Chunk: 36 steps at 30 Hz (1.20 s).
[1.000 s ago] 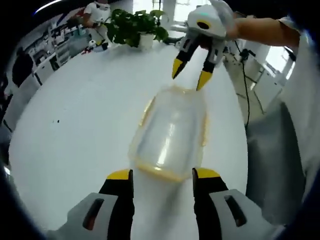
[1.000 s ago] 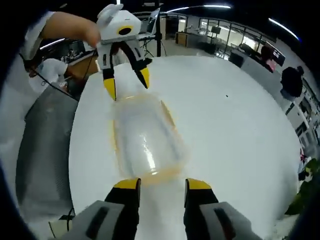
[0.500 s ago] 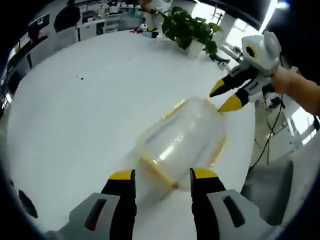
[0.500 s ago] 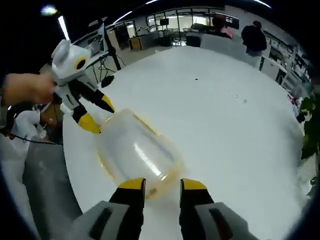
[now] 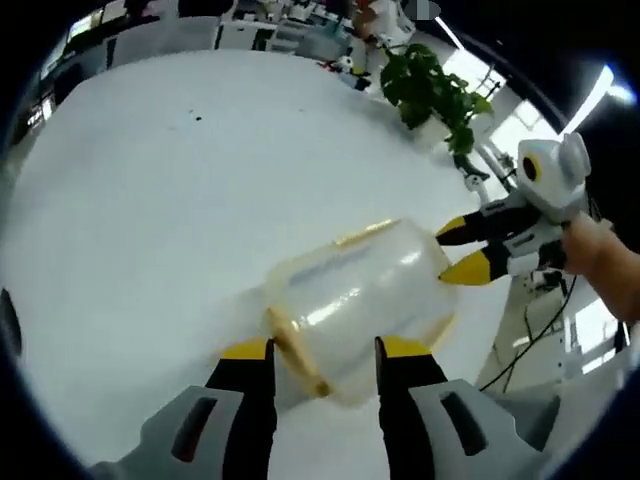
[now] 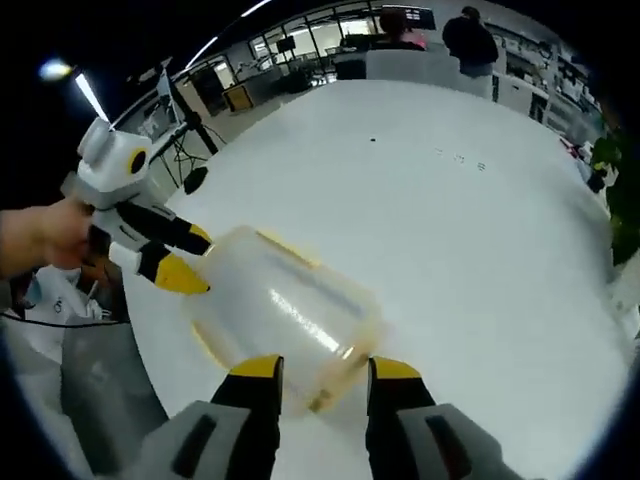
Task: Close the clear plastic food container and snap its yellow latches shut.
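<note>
A clear plastic container (image 5: 355,295) with yellow latches lies on the white table (image 5: 150,200). Its near end, with a yellow latch (image 5: 297,352), sits between the jaws of my left gripper (image 5: 320,350), which is open. The right gripper (image 5: 462,250) comes in from the right, open, its yellow tips at the container's far end. In the right gripper view the container (image 6: 280,310) runs away to the left, and its near corner lies between the jaws of my open right gripper (image 6: 325,368). The left gripper (image 6: 188,258) stands at the far end, tips against it.
A potted plant (image 5: 430,90) stands at the table's far side. People (image 6: 470,40) and desks are beyond the table. The table's edge (image 6: 150,340) runs close by the container, with grey floor (image 6: 90,400) below. A hand (image 6: 40,235) holds the left gripper.
Both views have rolled and moved in. Each gripper has come closer to its end of the container, whose ends now sit between the jaws. The jaws have stayed apart.
</note>
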Tool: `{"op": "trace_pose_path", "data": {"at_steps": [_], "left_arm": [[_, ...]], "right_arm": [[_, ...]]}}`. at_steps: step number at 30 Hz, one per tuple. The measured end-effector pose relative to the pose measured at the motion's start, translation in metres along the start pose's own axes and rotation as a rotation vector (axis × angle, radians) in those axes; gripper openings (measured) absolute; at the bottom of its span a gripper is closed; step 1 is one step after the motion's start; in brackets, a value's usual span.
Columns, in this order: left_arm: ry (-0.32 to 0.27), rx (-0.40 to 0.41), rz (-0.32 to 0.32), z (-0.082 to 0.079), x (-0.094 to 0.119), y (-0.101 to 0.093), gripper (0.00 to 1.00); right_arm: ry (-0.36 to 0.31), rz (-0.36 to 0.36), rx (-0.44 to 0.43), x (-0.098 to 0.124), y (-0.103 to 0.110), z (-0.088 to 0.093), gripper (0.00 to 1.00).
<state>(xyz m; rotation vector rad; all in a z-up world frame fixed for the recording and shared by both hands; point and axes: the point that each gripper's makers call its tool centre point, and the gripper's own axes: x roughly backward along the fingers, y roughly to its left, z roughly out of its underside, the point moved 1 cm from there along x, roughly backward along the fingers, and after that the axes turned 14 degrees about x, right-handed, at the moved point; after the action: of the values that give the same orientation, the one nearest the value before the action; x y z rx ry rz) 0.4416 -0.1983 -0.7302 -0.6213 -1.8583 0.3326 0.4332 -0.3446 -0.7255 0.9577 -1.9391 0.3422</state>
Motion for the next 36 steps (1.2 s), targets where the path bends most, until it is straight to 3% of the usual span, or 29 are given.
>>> {"op": "trace_pose_path", "data": {"at_steps": [9,16,17,19,20,21,23,26,36], "left_arm": [[-0.023,-0.002,-0.025,0.000,-0.002,-0.003,0.36],[-0.013,-0.009,-0.018,0.000,-0.003,-0.004,0.34],[-0.009,0.021,-0.009,0.000,-0.003,-0.004,0.34],[0.000,-0.009,-0.014,0.000,-0.003,-0.004,0.33],[-0.013,0.036,0.091,-0.003,-0.009,-0.024,0.32],[-0.012,0.055,-0.017,-0.002,-0.005,-0.006,0.32],[0.006,0.013,0.010,0.000,-0.004,-0.011,0.32],[0.002,0.016,0.017,0.000,-0.004,-0.006,0.33],[0.010,0.021,-0.007,0.000,-0.005,-0.005,0.35]], "right_arm": [[0.034,0.050,-0.042,-0.003,0.003,-0.003,0.31],[0.057,0.062,-0.046,-0.005,0.004,-0.003,0.31],[0.064,0.072,-0.047,-0.006,0.005,-0.005,0.32],[0.077,0.073,-0.048,-0.007,0.005,-0.005,0.33],[0.068,0.068,-0.057,-0.007,0.006,-0.007,0.33],[0.077,0.062,-0.058,-0.008,0.008,-0.005,0.34],[0.077,0.045,-0.073,-0.008,0.007,-0.003,0.34],[0.065,0.034,-0.100,-0.009,0.008,-0.002,0.34],[0.050,0.027,-0.116,-0.009,0.007,-0.002,0.35]]}}
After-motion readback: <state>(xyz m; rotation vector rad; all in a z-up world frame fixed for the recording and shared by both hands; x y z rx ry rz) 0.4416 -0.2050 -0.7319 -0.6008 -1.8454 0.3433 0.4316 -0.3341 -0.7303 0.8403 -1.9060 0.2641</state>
